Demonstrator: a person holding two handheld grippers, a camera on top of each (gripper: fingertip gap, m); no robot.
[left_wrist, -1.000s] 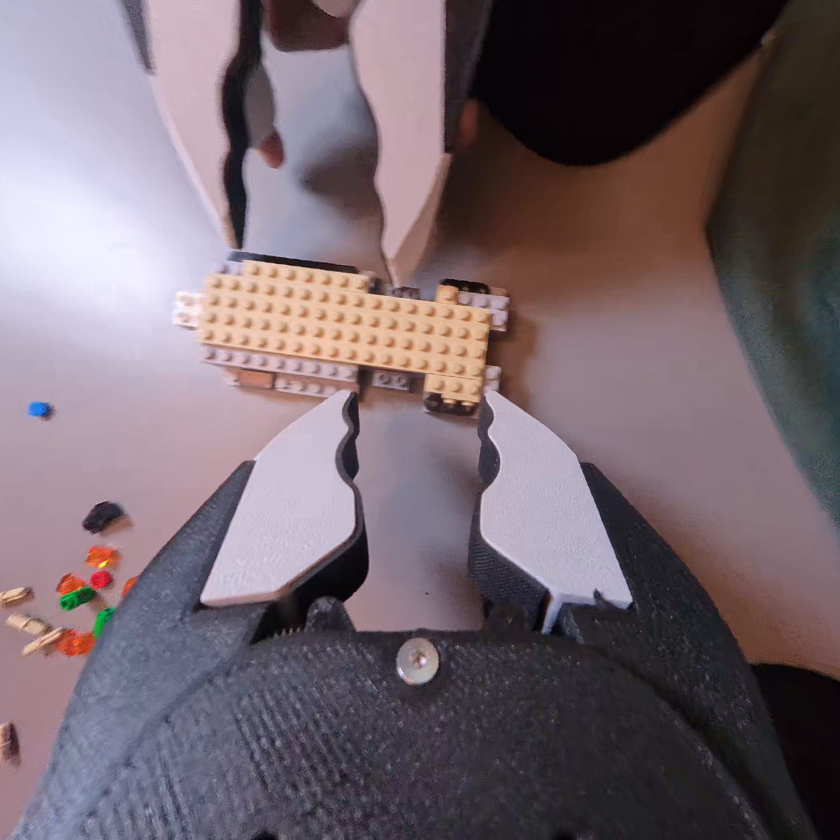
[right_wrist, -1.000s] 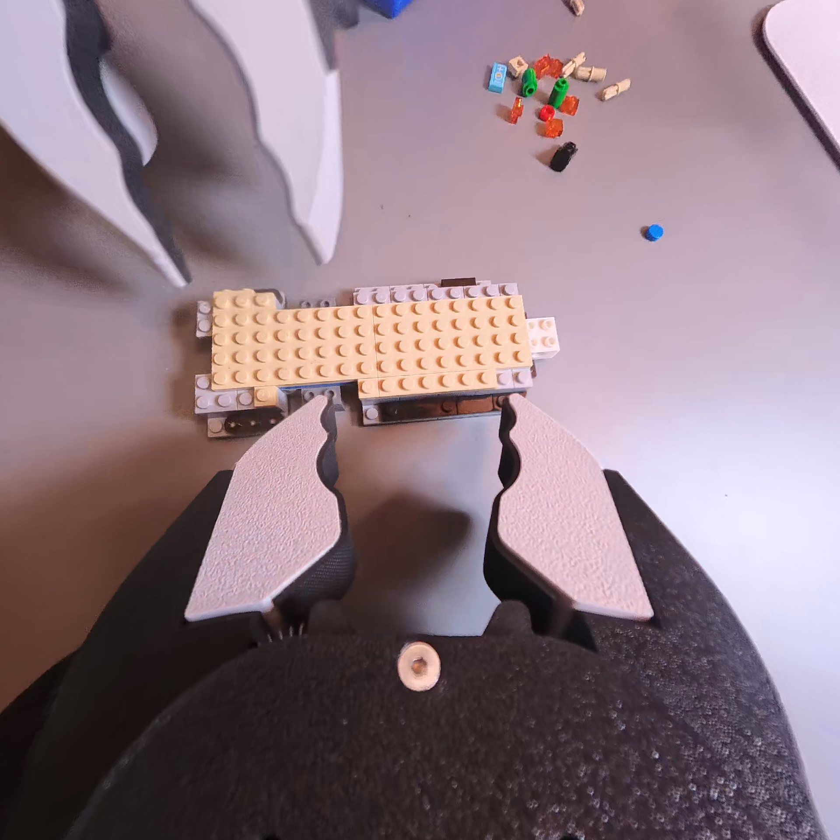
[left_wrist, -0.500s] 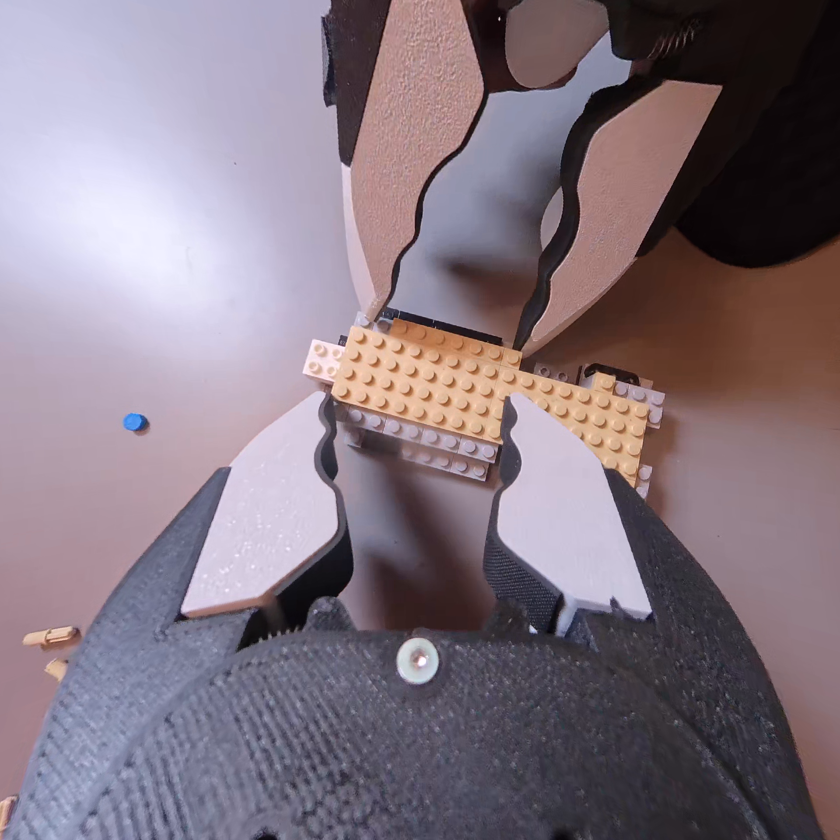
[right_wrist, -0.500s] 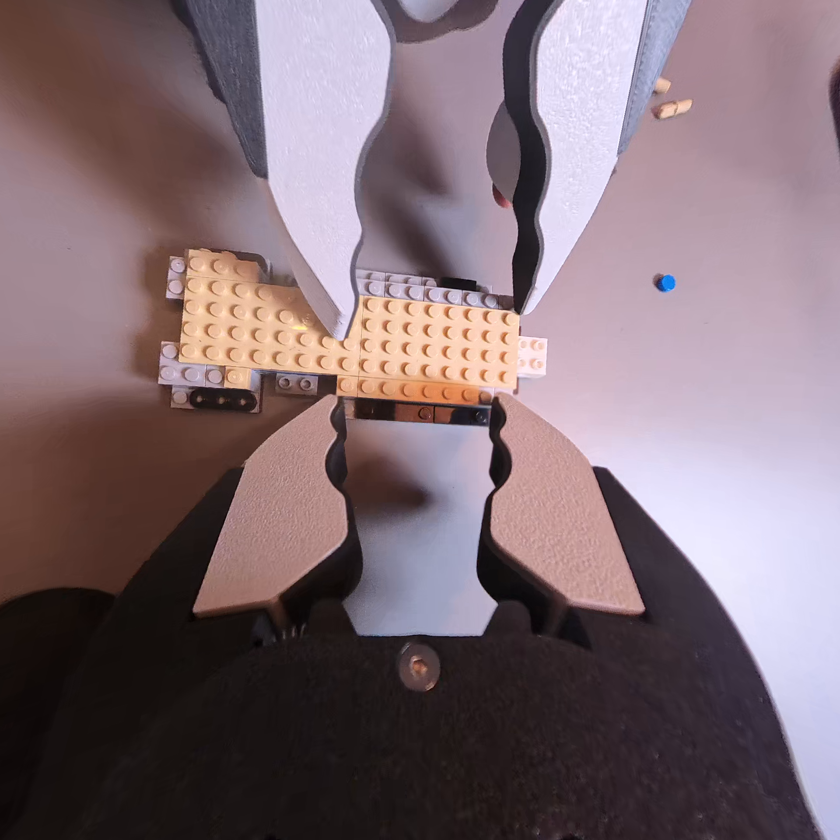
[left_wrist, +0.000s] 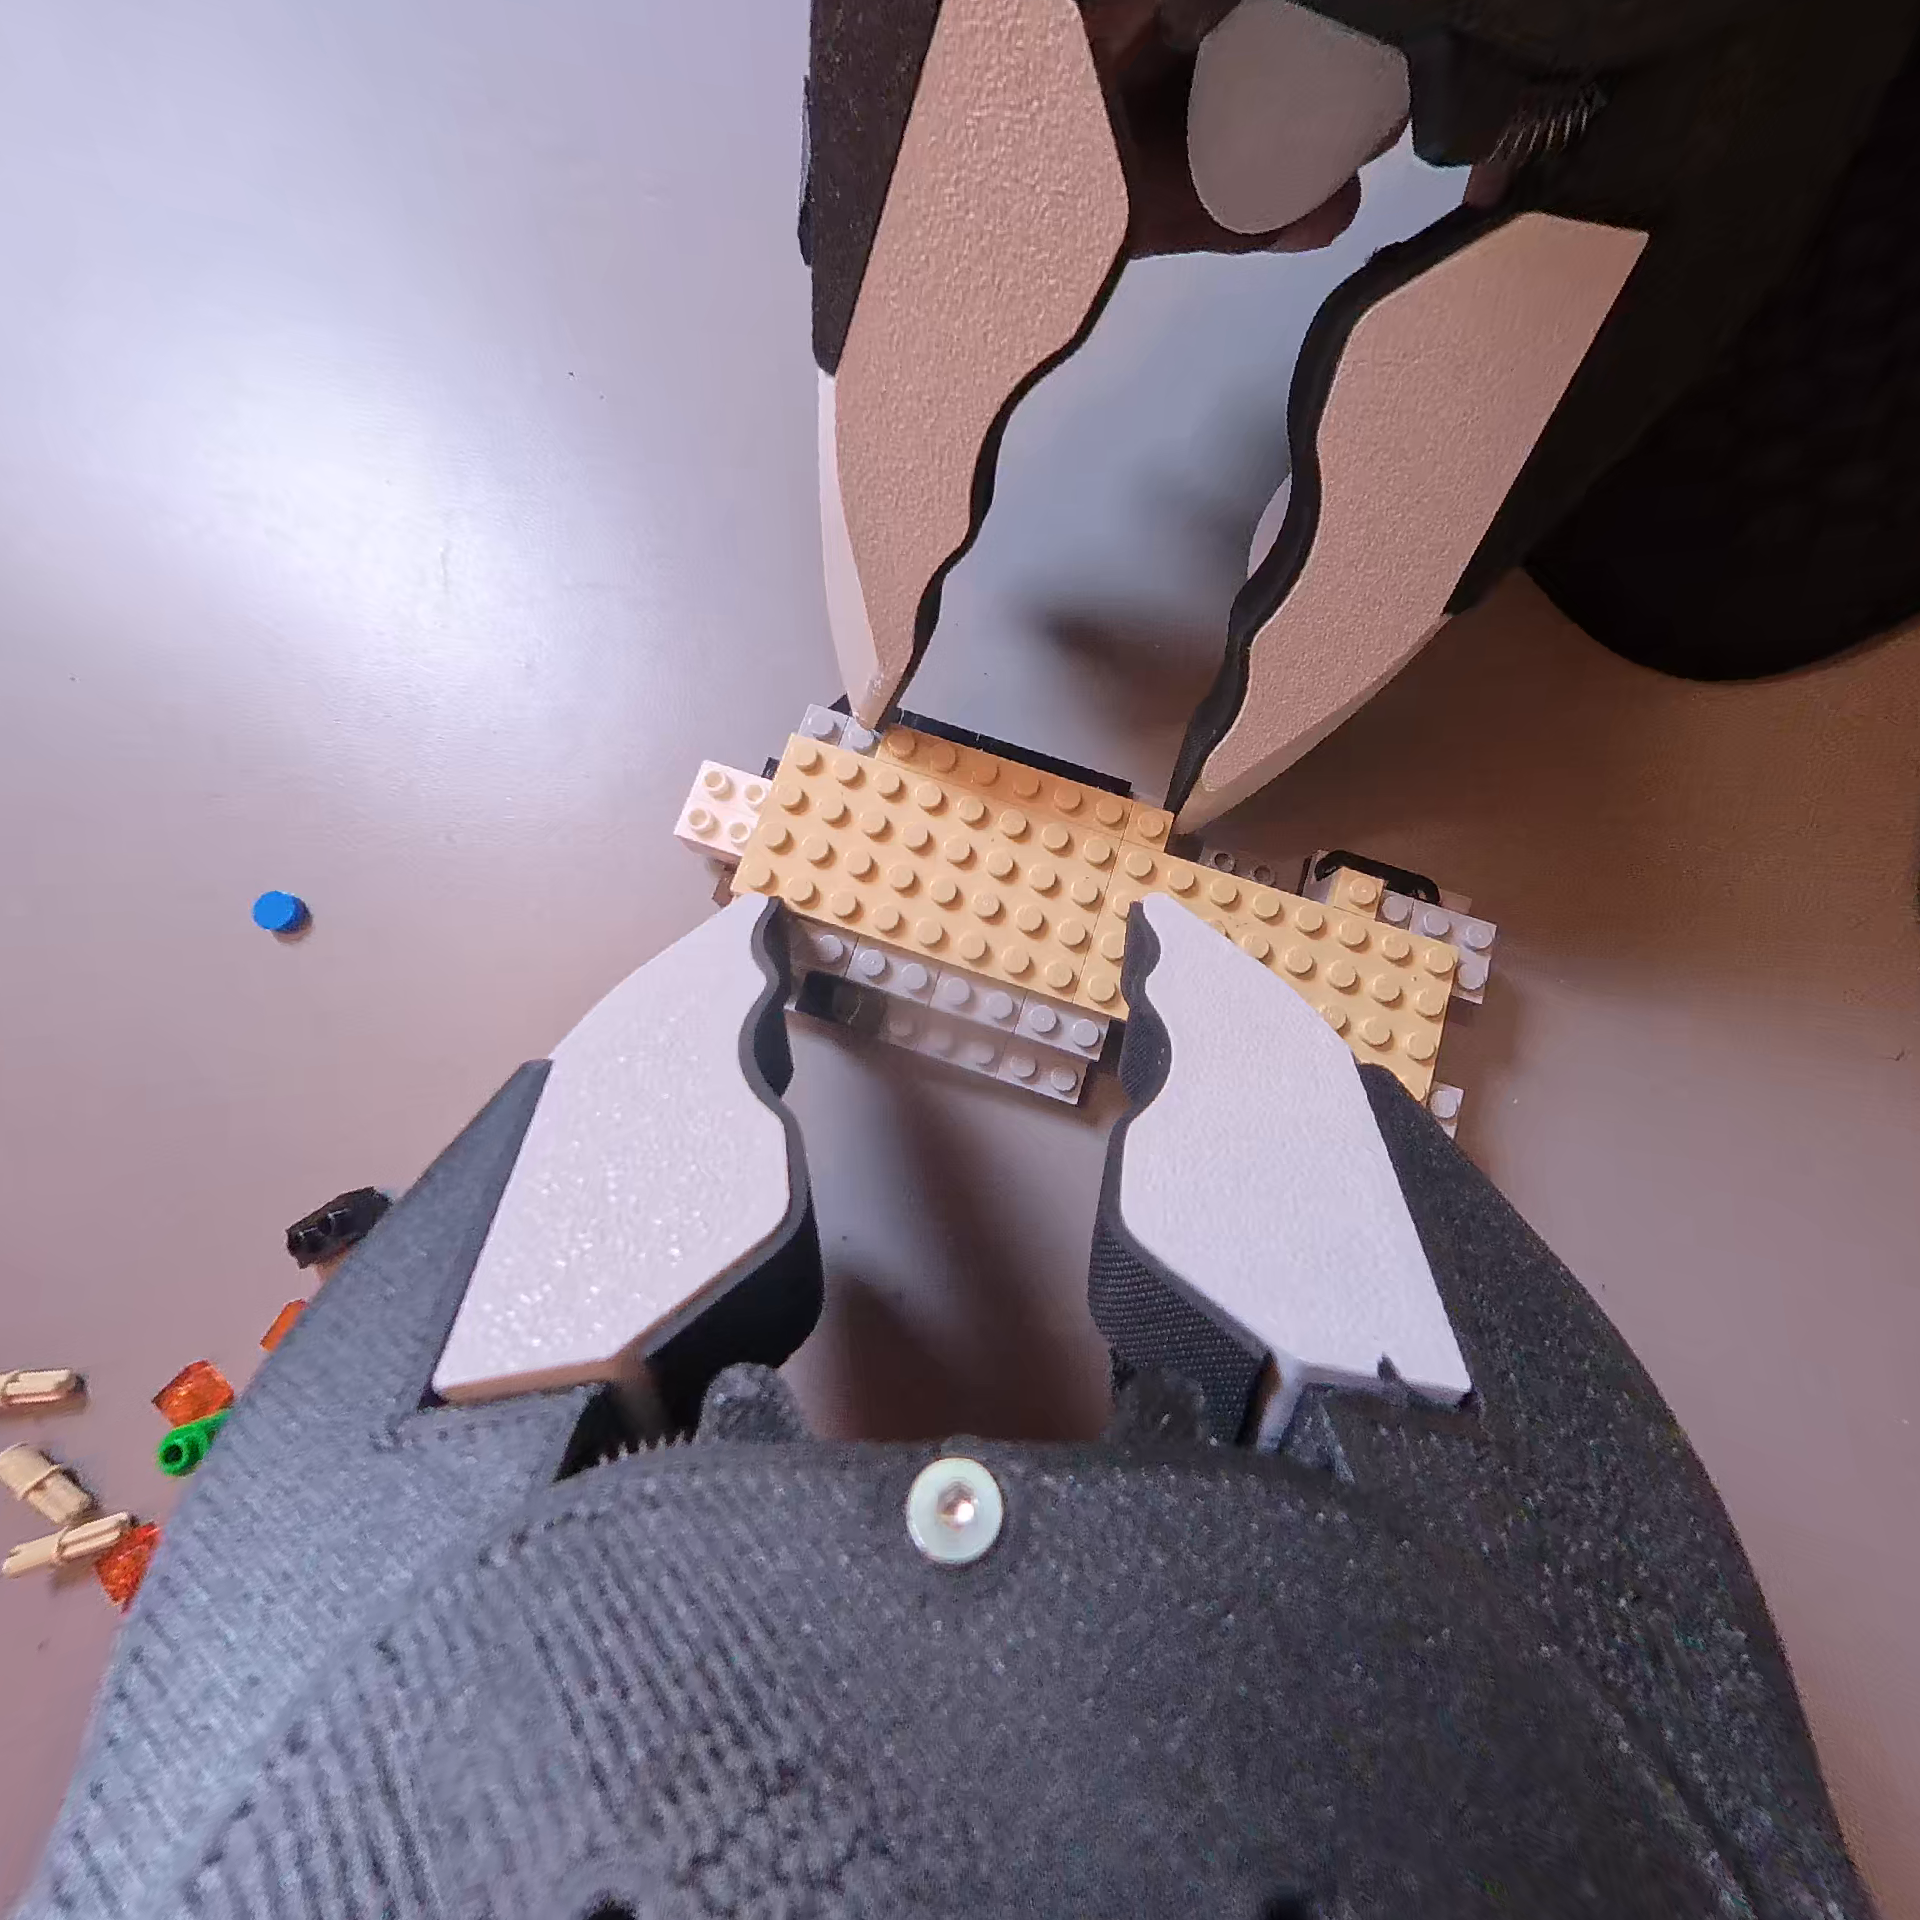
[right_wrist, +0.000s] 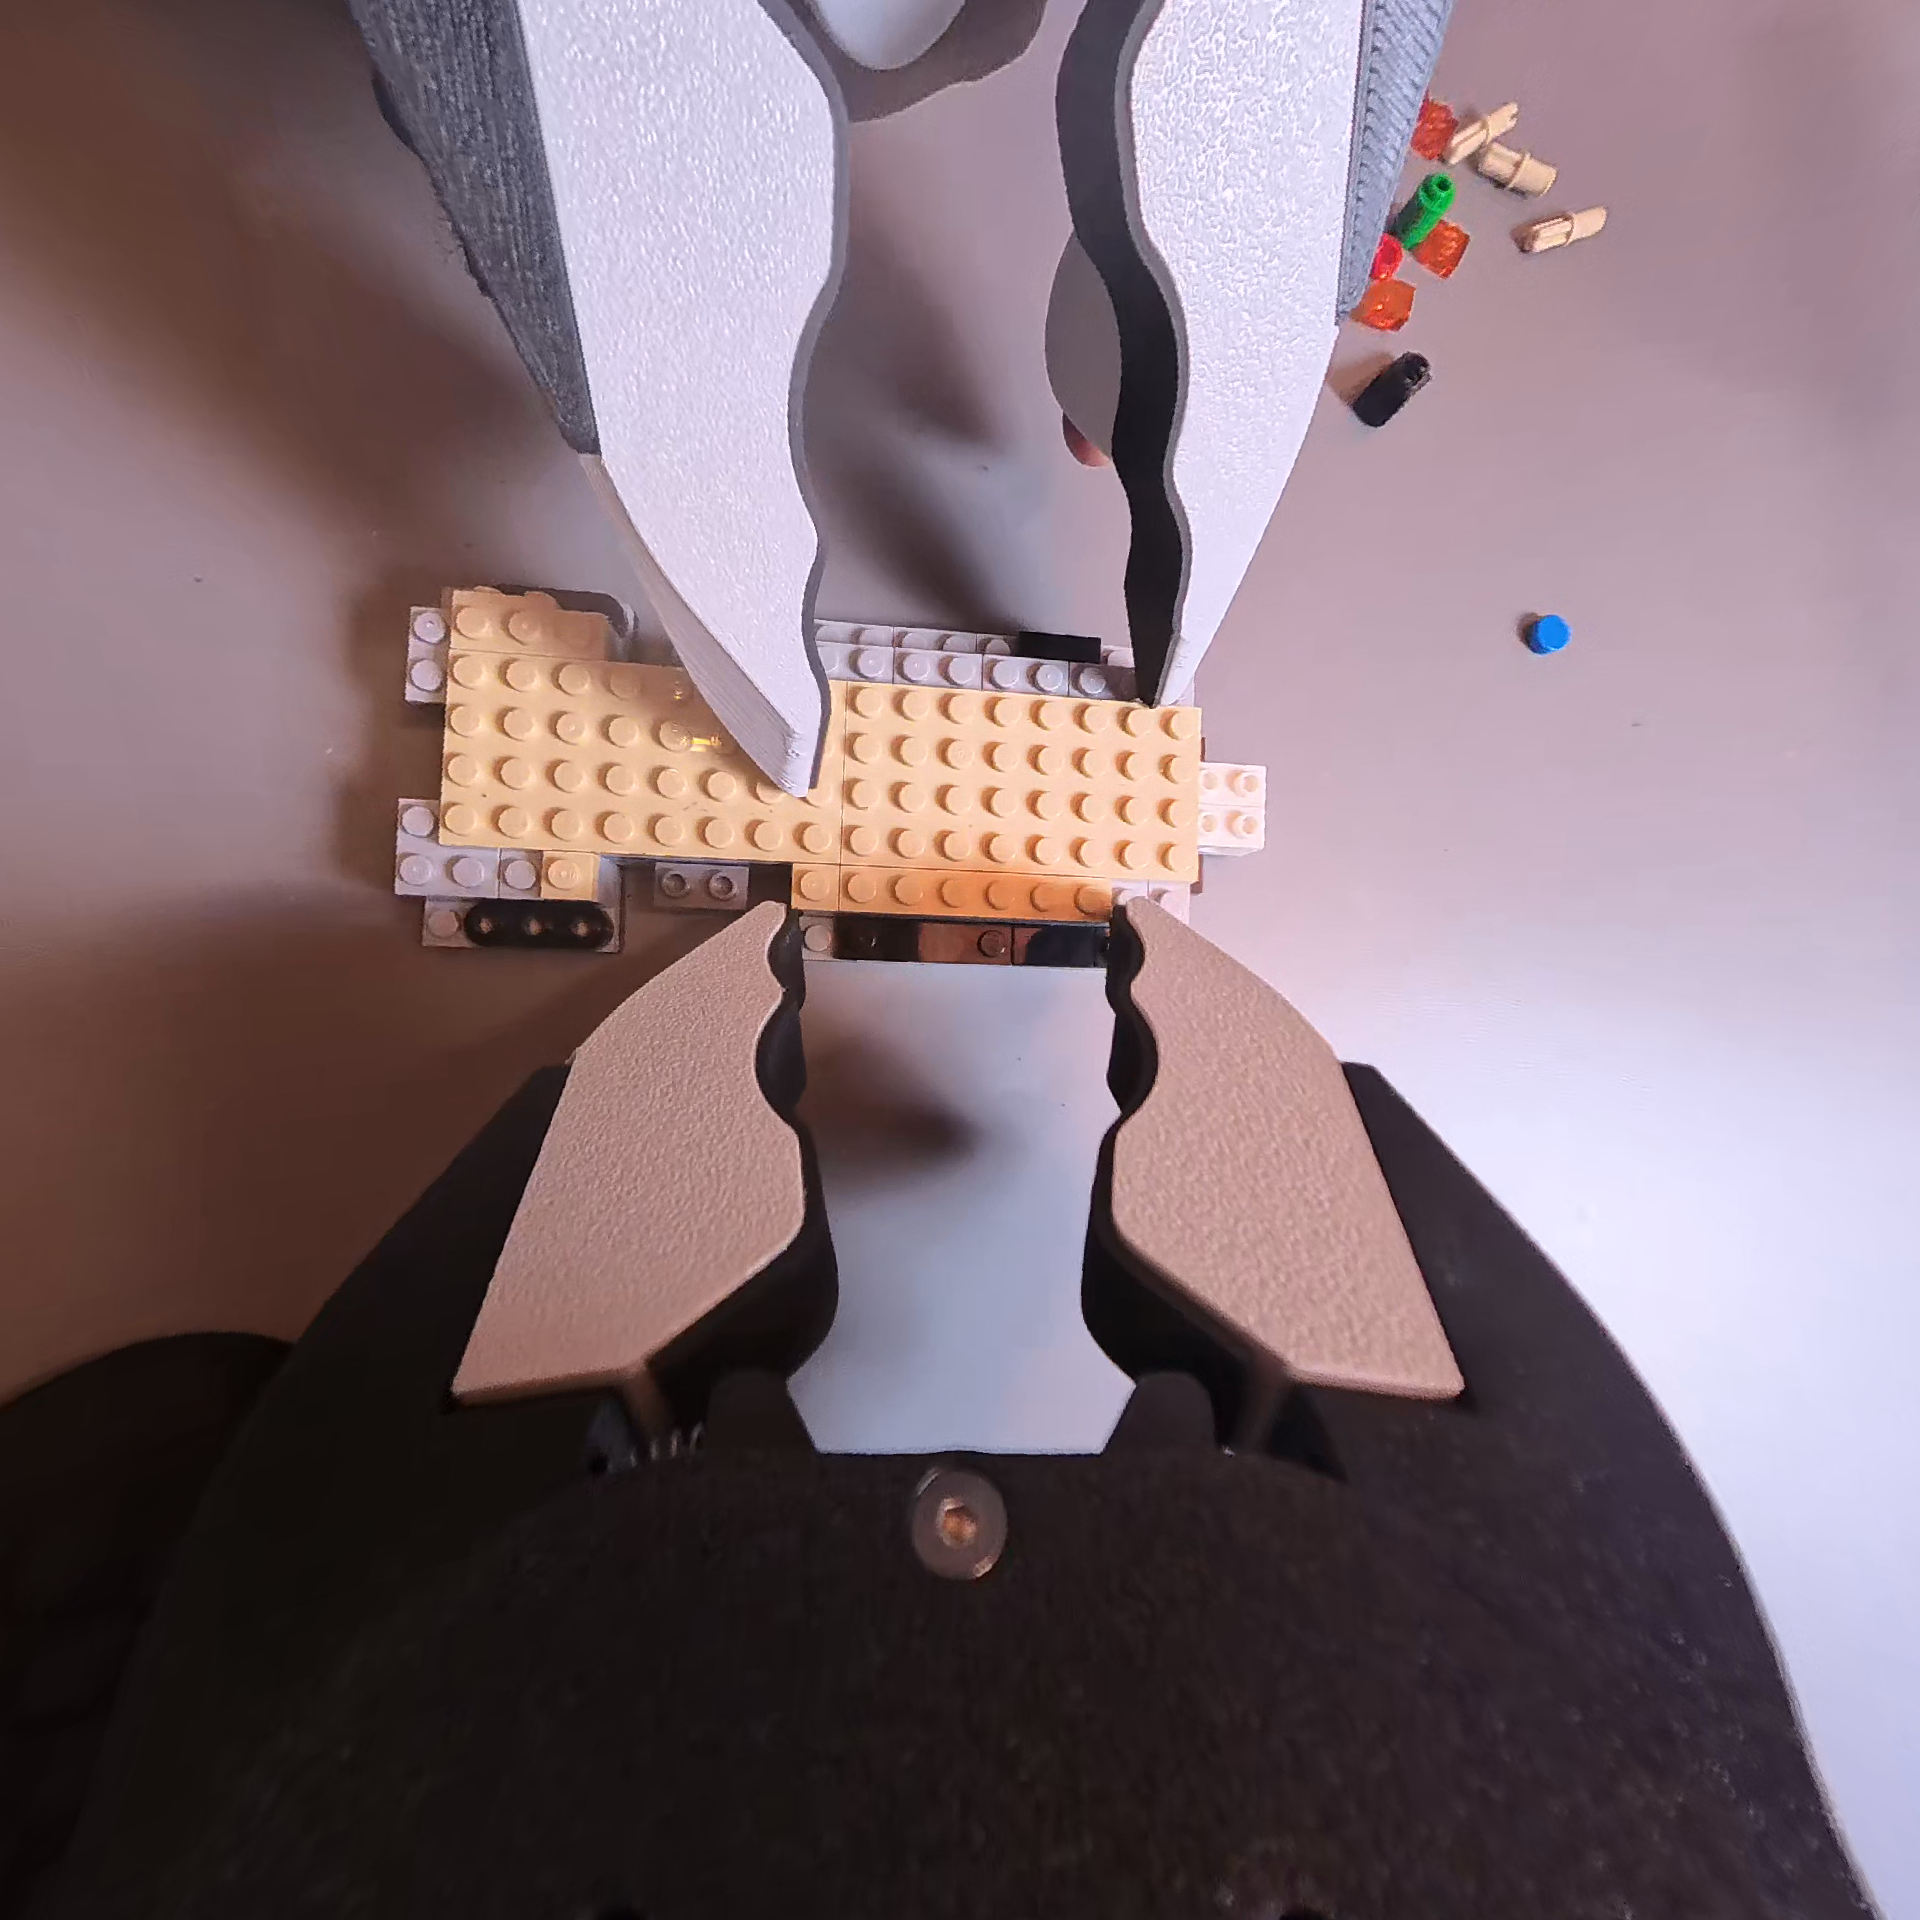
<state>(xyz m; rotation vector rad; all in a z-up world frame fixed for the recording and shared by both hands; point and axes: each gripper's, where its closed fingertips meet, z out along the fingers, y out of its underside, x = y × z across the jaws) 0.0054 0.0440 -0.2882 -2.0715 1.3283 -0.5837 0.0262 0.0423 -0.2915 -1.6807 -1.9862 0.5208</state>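
A flat tan brick assembly (left_wrist: 935, 873) with grey and black pieces under its edges lies on the grey table (left_wrist: 364, 468). My left gripper (left_wrist: 956, 920) is at its near side. Its pads touch both ends of the grey plate strip (left_wrist: 935, 997) that sticks out below the tan plate. My right gripper (right_wrist: 954, 920) faces it from the opposite side. Its pads sit against both ends of the black strip (right_wrist: 966, 943) and the tan row above it. Each gripper also shows in the other's view, the left (right_wrist: 977, 727) and the right (left_wrist: 1027, 761). The assembly (right_wrist: 997, 790) rests on the table.
A small blue round stud (left_wrist: 278, 912) lies alone on the table and also shows in the right wrist view (right_wrist: 1546, 633). A black piece (right_wrist: 1392, 387) and a scatter of orange, green, red and tan bits (right_wrist: 1439, 244) lie near the left gripper's body. A dark sleeve (left_wrist: 1766, 416) is behind the right gripper. Only a small space, under 4 cm, lies between the two pairs of fingers.
Both grippers moved in from the assembly's opposite long sides and narrowed their jaws onto its protruding strips. The left jaws first widened, then closed in. The assembly stays on the table.
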